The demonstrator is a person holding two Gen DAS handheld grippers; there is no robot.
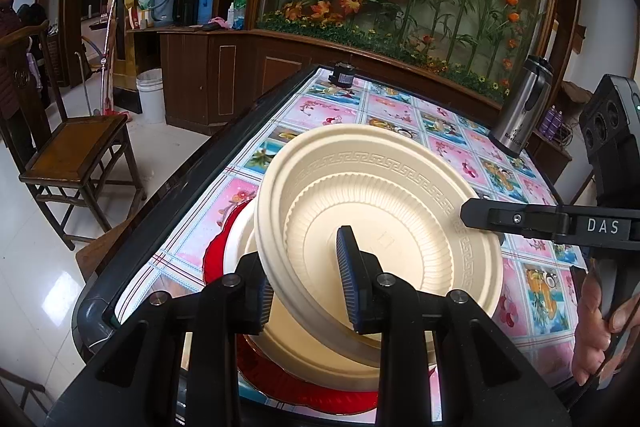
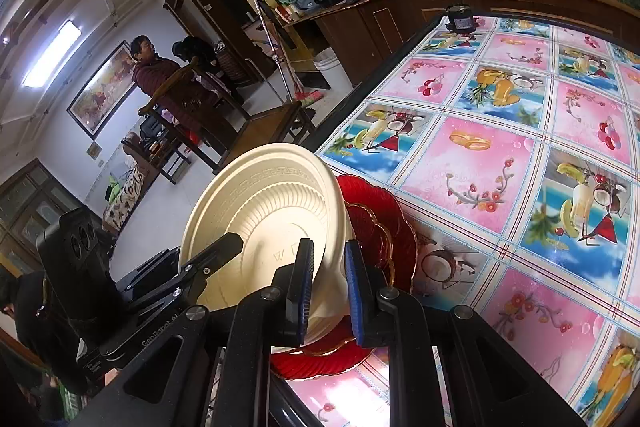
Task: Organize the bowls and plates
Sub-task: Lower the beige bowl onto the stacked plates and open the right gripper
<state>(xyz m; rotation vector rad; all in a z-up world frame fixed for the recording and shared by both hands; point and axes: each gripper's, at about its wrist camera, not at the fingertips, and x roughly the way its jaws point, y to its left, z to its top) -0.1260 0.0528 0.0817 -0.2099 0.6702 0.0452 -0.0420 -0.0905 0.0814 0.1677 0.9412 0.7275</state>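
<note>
My left gripper [image 1: 306,281] and my right gripper [image 2: 328,291] each clamp a rim of the tilted cream moulded plastic bowl [image 1: 380,203], held above the scalloped red glass plate [image 2: 384,227] at the table's [image 2: 500,155] near edge.

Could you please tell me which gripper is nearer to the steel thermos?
Right. The right gripper clamps the cream plate rim on the thermos side; the left gripper holds the rim farther away.
</note>
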